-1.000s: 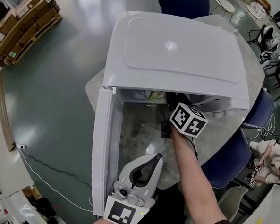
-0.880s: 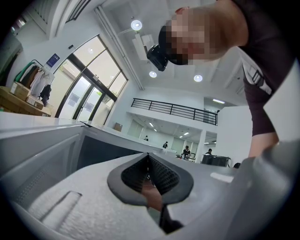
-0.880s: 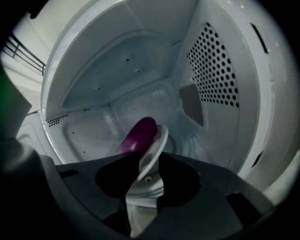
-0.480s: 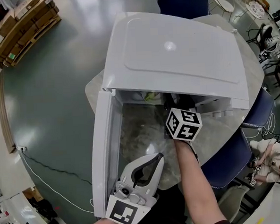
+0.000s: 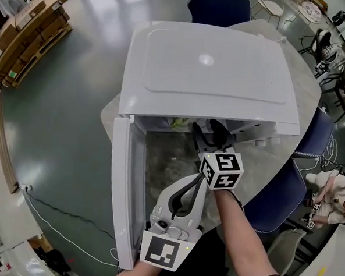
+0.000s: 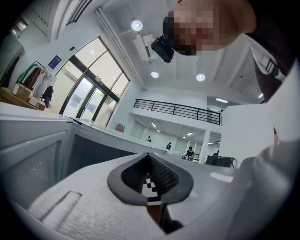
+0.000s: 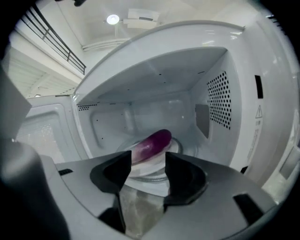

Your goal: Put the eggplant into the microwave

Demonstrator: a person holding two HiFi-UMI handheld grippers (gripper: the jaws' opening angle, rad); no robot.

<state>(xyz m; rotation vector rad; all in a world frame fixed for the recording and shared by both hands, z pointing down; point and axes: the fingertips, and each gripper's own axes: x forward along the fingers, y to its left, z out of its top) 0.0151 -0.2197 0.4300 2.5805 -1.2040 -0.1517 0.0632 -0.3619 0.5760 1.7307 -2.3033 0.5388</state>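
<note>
Right claw (image 7: 147, 161) stands spread and empty at the mouth of the microwave (image 5: 209, 68); the eggplant (image 7: 151, 143) lies inside the microwave on its glass plate (image 7: 180, 144), clear of the jaws. My left claw (image 6: 148, 159) is pressed together on nothing, beside the microwave's open door (image 5: 126, 190). Risks I see: backing out crooked could nudge the eggplant off the plate, or the door could swing onto my right claw

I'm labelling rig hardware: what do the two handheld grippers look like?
The left gripper and right gripper have light grey moulded bodies with black jaw pads. Each carries a white cube with black square markers.
</note>
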